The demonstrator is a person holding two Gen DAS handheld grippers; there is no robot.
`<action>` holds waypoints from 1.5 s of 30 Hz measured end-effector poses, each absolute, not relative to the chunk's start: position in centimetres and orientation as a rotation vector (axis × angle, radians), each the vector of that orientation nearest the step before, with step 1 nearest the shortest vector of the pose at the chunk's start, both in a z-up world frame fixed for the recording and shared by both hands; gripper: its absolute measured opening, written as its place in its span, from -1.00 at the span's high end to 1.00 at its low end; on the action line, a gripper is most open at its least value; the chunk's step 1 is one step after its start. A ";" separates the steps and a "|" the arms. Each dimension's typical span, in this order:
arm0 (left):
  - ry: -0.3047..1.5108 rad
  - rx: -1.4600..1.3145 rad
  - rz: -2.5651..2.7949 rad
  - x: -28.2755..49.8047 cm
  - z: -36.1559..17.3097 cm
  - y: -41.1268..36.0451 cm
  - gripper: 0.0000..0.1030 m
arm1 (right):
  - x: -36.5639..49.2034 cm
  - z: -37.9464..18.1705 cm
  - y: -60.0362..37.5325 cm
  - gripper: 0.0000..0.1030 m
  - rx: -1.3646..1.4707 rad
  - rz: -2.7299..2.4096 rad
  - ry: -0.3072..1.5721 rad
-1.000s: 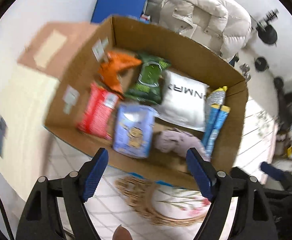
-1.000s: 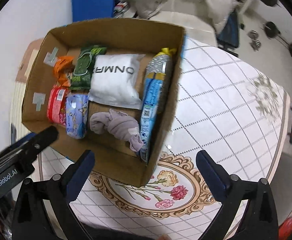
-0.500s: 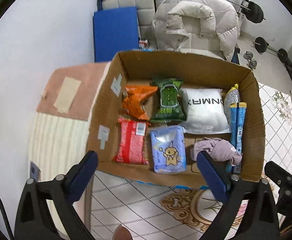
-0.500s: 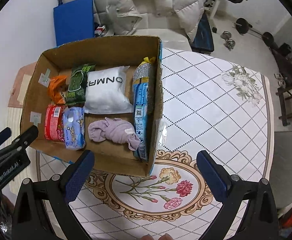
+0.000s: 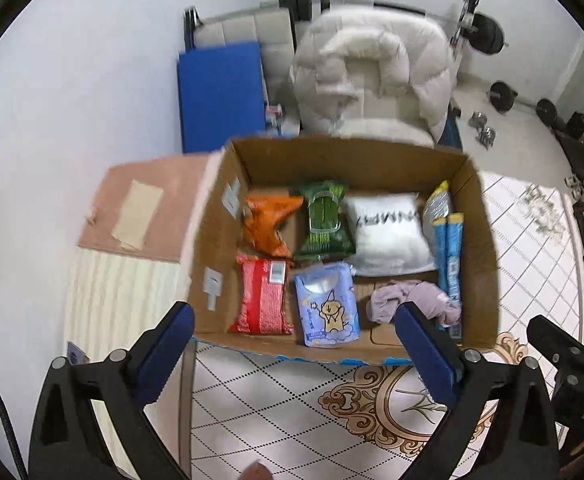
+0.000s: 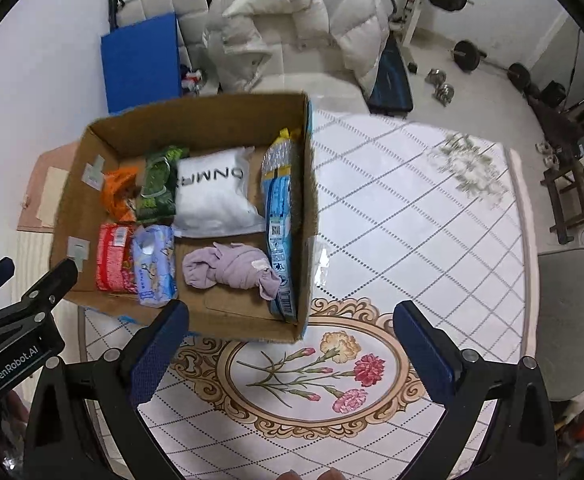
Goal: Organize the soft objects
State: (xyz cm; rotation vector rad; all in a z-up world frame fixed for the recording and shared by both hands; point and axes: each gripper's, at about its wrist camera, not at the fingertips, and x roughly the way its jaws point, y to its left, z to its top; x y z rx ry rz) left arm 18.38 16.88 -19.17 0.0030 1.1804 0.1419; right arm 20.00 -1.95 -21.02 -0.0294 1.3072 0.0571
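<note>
Left wrist view: left gripper (image 5: 294, 344) is seen w/ fingers (image 5: 163, 346) spread wide, nothing grasped, above the near edge of the cardboard box (image 5: 480, 248); inside are seen a red packet (image 5: 261, 300), blue pouch (image 5: 328, 306), orange bag (image 5: 267, 224), green pack (image 5: 324, 220), white pillow pack (image 5: 388, 232) and a purple cloth (image 5: 412, 298) at the near right. Right wrist view: right gripper (image 6: 292, 354) is likewise held released, empty, over the patterned surface (image 6: 412, 220), box (image 6: 211, 120) at its left edge, cloth (image 6: 231, 266) lying beside the tall blue bags (image 6: 277, 216).

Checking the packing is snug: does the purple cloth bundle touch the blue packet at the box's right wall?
Touching: the right wrist view shows the purple cloth bundle's tail lying against the blue packet.
</note>
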 end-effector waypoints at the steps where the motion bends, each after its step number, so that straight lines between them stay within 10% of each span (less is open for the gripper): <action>1: 1.169 0.004 0.136 17.9 -18.3 16.7 -0.99 | 19.5 -20.1 -2.1 -1.00 -0.023 0.057 1.290; 21: 1.018 -0.055 0.066 6.5 -3.6 15.5 -0.99 | 5.9 -1.8 -5.1 -1.00 -0.006 0.064 1.018; 45: 0.945 -0.063 0.078 4.1 -0.8 15.5 -0.99 | 3.4 1.7 -4.5 -1.00 -0.074 0.003 0.946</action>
